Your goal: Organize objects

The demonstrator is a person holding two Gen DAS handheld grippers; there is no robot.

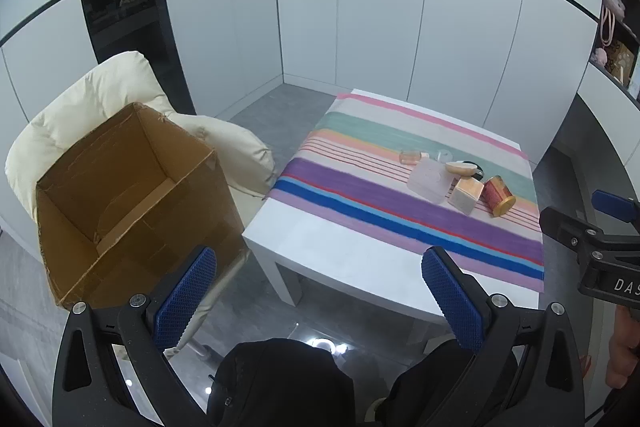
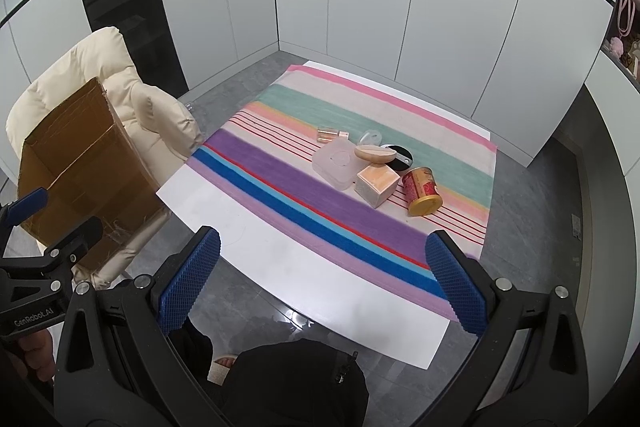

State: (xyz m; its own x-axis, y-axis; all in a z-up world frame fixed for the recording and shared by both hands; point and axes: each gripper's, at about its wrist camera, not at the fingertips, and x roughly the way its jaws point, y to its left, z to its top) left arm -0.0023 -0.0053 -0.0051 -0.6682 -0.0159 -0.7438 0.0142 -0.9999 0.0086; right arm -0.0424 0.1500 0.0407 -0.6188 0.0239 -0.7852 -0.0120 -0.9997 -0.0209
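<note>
My left gripper (image 1: 320, 291) hangs over the near edge of the white surface (image 1: 340, 247), its jaws spread wide with nothing between them. My right gripper (image 2: 324, 279) does the same a little to the side, jaws spread and empty, blue pads (image 2: 190, 279) facing each other across open air.

A striped cloth (image 2: 280, 179) covers the far part of the surface. The things to sort sit in a tight cluster at about 1 o'clock from my right gripper. A frosted plastic box (image 2: 338, 163) lies flat, and just beside it at 3 o'clock stands a small peach-topped carton (image 2: 376, 185). A red can with a gold end (image 2: 422, 191) lies on its side next to the carton. Behind them a tan oval piece (image 2: 374, 151) rests against a black round thing (image 2: 400, 157), with a clear lid (image 2: 370, 137) and a small amber jar (image 2: 326, 133) at the far edge of the cluster.

At 10 o'clock from my left gripper an open cardboard box (image 1: 132, 195) sits on a cream padded chair (image 1: 100, 95), apart from the surface. Its inside looks bare.
</note>
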